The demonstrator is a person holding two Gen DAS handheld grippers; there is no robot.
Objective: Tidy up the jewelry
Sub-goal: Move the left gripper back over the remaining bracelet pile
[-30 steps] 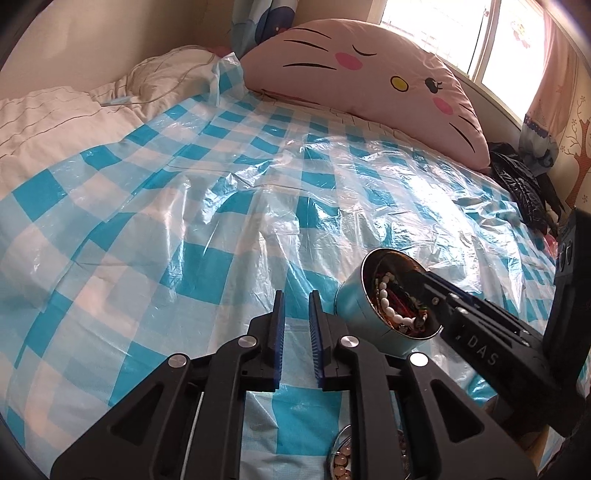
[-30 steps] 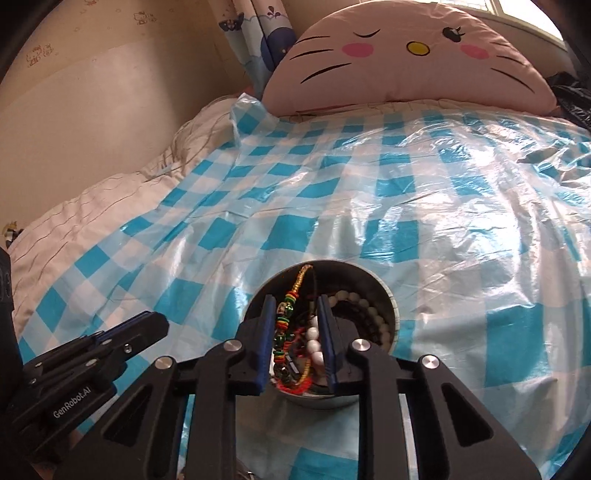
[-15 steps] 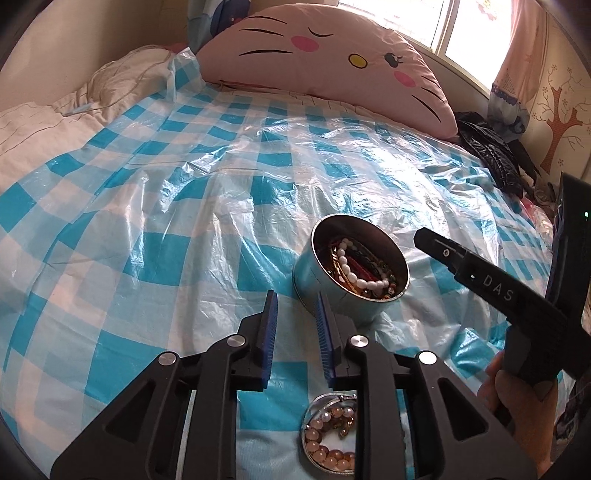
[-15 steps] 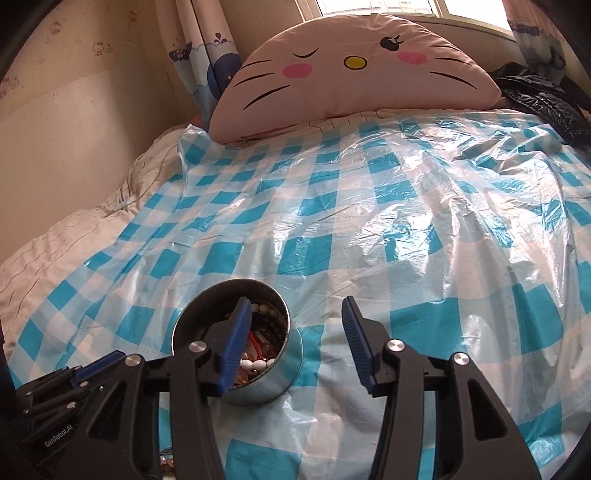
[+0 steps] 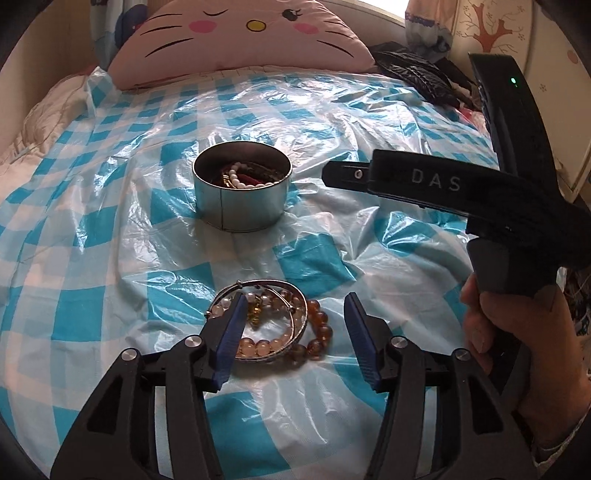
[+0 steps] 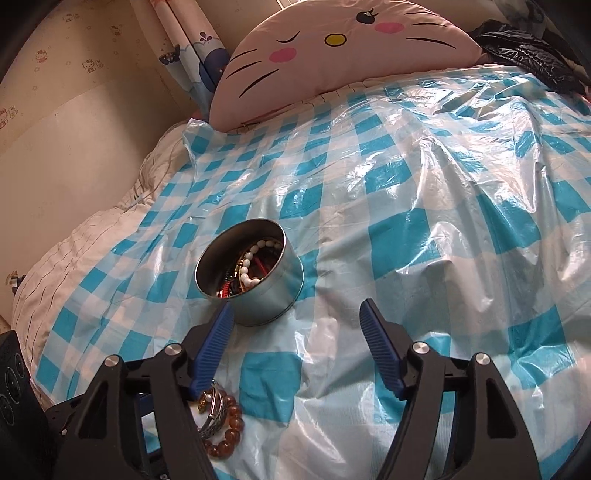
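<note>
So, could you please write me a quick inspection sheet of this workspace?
Surface: bed under a wrinkled blue-checked plastic sheet.
Job's things: round tin upright, open, holding beads; bracelets heaped on the sheet, nearer than the tin.
Clutter: black bag at the far edge.
Grippers: left gripper open, above the bracelets; right gripper open, empty, beside the tin.
Cables: nothing seen.
Surroundings: cat pillow, curtain, wall.
</note>
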